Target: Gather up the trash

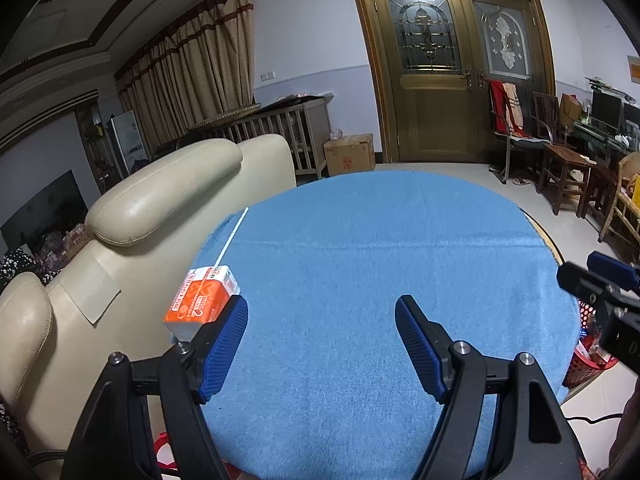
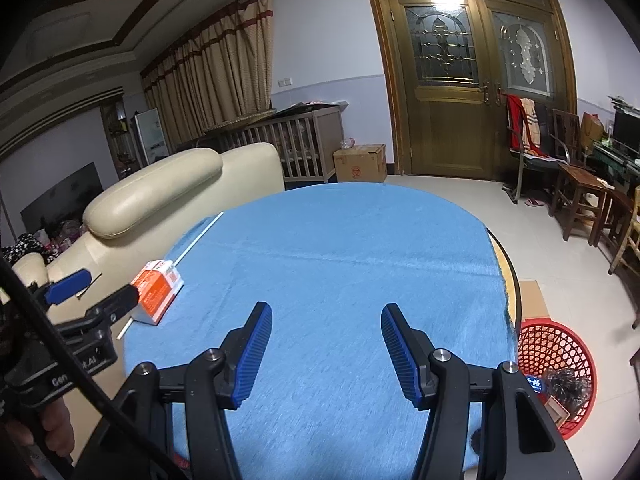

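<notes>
Both grippers, left and right, fingers released, empty, over worktop; carton beside left gripper.

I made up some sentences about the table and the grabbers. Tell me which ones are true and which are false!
1. The orange and white carton lies on the blue tablecloth. True.
2. The left gripper is squeezing the carton. False: its jaws stand open with nothing between them; the carton is beside its left finger.
3. A red basket sits on the floor next to the table. True.
4. The red basket is empty. False: some dark trash already lies in it.
5. The right gripper holds nothing. True.
</notes>
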Demonstrator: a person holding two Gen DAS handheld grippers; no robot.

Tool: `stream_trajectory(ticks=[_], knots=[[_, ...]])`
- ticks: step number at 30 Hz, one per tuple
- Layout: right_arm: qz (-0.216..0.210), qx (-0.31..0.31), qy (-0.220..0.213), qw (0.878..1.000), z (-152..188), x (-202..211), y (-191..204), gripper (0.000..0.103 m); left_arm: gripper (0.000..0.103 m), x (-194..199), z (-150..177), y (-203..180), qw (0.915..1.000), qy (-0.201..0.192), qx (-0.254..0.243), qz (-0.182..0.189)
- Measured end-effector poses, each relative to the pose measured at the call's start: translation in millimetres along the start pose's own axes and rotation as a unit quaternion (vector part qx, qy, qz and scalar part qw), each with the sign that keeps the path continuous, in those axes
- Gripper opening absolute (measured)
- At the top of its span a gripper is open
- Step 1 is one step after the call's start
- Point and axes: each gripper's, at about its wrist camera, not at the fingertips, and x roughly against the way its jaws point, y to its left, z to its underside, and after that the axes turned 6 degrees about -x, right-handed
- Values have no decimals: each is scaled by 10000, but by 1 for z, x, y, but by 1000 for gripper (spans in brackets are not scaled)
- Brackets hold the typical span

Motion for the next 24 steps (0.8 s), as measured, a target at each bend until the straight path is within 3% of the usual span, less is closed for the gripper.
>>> stream_trajectory(ticks=[12,24], knots=[[127,-20,221,9997,-13,-47,-3,61,77,-47,0,1,9994,337,77,97],[216,33,354,9991,-15,-67,-2,61,77,-67,-3,1,9986,487,105,160]])
